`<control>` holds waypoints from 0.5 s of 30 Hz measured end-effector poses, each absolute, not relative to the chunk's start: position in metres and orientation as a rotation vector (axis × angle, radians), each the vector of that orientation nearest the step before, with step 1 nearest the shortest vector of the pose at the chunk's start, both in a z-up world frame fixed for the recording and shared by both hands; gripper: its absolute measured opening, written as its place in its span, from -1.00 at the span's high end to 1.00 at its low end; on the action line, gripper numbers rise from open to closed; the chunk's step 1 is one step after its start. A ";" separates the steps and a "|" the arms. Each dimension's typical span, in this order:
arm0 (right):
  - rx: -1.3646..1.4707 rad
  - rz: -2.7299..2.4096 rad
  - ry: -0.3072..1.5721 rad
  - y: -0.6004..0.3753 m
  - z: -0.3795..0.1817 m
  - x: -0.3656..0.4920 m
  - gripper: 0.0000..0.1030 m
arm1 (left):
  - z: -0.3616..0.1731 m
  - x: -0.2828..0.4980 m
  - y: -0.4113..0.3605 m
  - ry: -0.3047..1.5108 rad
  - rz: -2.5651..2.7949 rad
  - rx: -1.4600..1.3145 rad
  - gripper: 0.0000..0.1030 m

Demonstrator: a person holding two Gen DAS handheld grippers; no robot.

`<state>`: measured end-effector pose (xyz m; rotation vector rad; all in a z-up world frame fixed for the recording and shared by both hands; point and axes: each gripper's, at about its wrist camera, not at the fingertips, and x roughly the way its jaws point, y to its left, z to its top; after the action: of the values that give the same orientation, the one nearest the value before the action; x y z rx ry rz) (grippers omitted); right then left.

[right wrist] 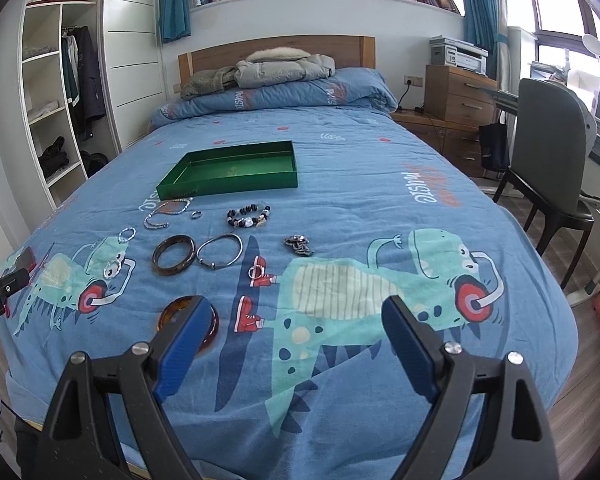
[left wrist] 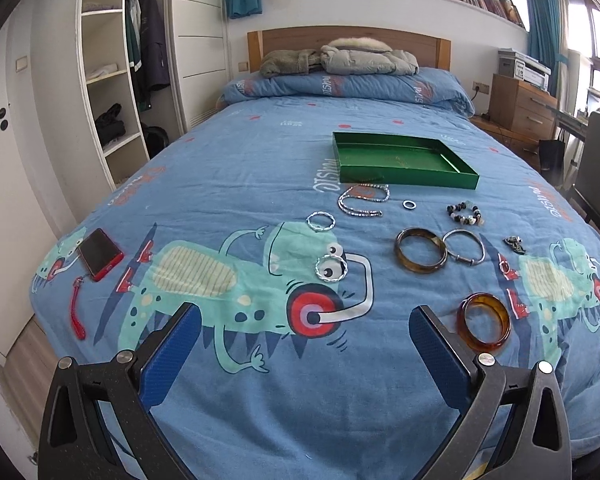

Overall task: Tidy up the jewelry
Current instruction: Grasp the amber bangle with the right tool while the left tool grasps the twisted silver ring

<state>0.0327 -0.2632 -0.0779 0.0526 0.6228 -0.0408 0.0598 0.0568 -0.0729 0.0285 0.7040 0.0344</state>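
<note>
A green tray point(left wrist: 404, 177) point(right wrist: 228, 189) lies on the blue bedspread, with jewelry spread in front of it. Nearest me is an amber bangle point(left wrist: 483, 323) point(right wrist: 171, 307), partly behind my right gripper's left finger. Further off lie a dark brown bangle point(left wrist: 420, 251) point(right wrist: 173, 261), a thin silver bangle point(left wrist: 464, 247) point(right wrist: 220, 251), a beaded bracelet point(left wrist: 463, 214) point(right wrist: 248, 216), a silver chain point(left wrist: 363, 200) point(right wrist: 166, 209), two twisted silver rings point(left wrist: 331, 268) and a small ring point(left wrist: 409, 204). My left gripper point(left wrist: 305, 322) and right gripper point(right wrist: 292, 316) both hover open over the bed's near end, holding nothing.
A red phone point(left wrist: 100, 254) with a red strap lies at the bed's left edge. A dark clasp piece point(right wrist: 299, 245) and a small ring point(right wrist: 256, 271) lie right of the bangles. Folded coats top the pillow point(left wrist: 340, 88). A chair point(right wrist: 552, 168) stands to the right, shelves to the left.
</note>
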 end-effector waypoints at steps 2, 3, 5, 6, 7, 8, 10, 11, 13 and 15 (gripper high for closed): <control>0.052 -0.012 0.649 -0.258 -0.087 0.043 -0.69 | -0.083 0.065 0.058 0.720 0.028 0.030 -0.90; 0.048 0.002 0.662 -0.255 -0.092 0.048 -0.69 | -0.088 0.068 0.059 0.730 0.019 0.025 -0.86; 0.051 0.032 0.688 -0.249 -0.102 0.058 -0.67 | -0.096 0.075 0.062 0.746 0.010 0.013 -0.81; 0.054 0.046 0.701 -0.247 -0.106 0.063 -0.67 | -0.099 0.079 0.063 0.754 0.006 0.006 -0.78; 0.055 0.057 0.713 -0.245 -0.111 0.068 -0.67 | -0.103 0.084 0.064 0.762 0.001 0.000 -0.71; 0.056 0.072 0.725 -0.242 -0.115 0.072 -0.66 | -0.107 0.090 0.064 0.772 -0.005 -0.001 -0.65; 0.059 0.108 0.748 -0.236 -0.124 0.082 -0.62 | -0.116 0.103 0.064 0.799 -0.028 -0.006 -0.41; 0.057 0.126 0.762 -0.232 -0.128 0.087 -0.54 | -0.120 0.110 0.063 0.809 -0.039 -0.013 -0.39; 0.051 0.162 0.795 -0.225 -0.137 0.097 -0.29 | -0.125 0.121 0.062 0.818 -0.052 -0.016 -0.38; 0.046 0.190 0.824 -0.218 -0.145 0.108 0.04 | -0.131 0.131 0.061 0.826 -0.060 -0.018 -0.35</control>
<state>0.1077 -0.2178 -0.1452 0.0458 0.8235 0.1901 0.1312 0.0612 -0.1313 -0.0180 0.8265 -0.0599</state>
